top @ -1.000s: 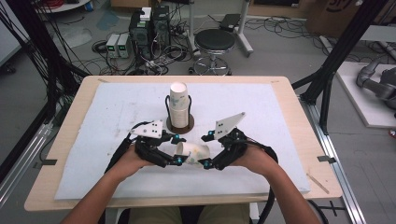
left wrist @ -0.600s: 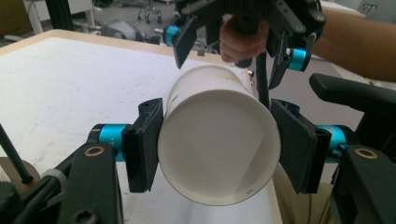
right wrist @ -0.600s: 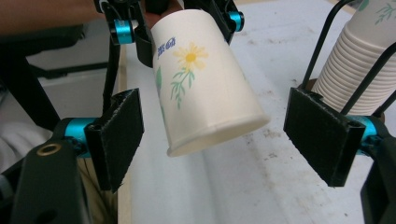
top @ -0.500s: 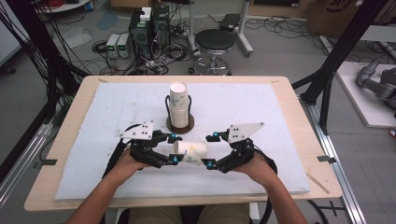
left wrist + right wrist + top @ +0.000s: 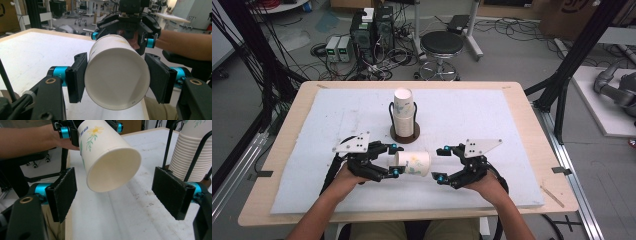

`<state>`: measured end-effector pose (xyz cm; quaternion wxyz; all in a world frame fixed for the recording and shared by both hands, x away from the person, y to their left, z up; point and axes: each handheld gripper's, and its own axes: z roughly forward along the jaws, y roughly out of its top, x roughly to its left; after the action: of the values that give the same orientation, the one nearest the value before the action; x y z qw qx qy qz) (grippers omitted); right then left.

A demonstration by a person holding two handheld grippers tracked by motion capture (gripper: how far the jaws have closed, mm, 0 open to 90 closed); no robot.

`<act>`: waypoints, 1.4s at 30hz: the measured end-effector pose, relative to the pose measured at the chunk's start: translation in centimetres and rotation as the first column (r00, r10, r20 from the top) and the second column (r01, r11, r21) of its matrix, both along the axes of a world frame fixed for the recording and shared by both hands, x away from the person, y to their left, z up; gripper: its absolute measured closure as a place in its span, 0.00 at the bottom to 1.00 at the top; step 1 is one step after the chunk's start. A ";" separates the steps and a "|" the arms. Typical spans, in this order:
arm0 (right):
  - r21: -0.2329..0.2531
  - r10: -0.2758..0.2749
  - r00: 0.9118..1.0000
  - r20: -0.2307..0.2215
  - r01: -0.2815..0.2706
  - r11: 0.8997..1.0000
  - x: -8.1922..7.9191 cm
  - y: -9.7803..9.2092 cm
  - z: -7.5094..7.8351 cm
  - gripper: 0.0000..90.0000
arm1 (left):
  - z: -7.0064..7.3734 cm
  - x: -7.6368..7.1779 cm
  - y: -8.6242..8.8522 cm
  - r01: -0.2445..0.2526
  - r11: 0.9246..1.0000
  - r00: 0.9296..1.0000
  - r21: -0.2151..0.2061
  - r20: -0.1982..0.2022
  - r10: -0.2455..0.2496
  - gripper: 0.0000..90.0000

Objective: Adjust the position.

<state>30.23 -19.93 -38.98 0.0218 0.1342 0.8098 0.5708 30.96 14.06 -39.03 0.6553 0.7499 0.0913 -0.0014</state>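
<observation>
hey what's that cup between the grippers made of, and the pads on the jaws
The cup looks like thin matte paper: rolled rim, side seam, printed yellow flower. It lies sideways, gripped by the left gripper. The right gripper pads look like black foam or rubber, with a dull, grainy surface; exact material unclear.

White paper cup (image 5: 107, 152) (yellow flower print)

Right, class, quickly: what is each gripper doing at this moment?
Left gripper: closed on the paper cup, held sideways.
Right gripper: open, holding nothing, apart from the cup's mouth.
</observation>
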 end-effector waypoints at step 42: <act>0.097 0.115 0.993 -0.038 -0.110 0.989 0.4 0.8 0.2 0.38 | 0.1 -1.0 -1.5 0.031 0.999 0.999 0.041 -0.015 -0.030 0.31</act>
<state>30.65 -19.12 -38.79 -0.0346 0.1016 0.7882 0.6059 30.00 12.53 -38.98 0.6389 0.7645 0.0845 -0.0149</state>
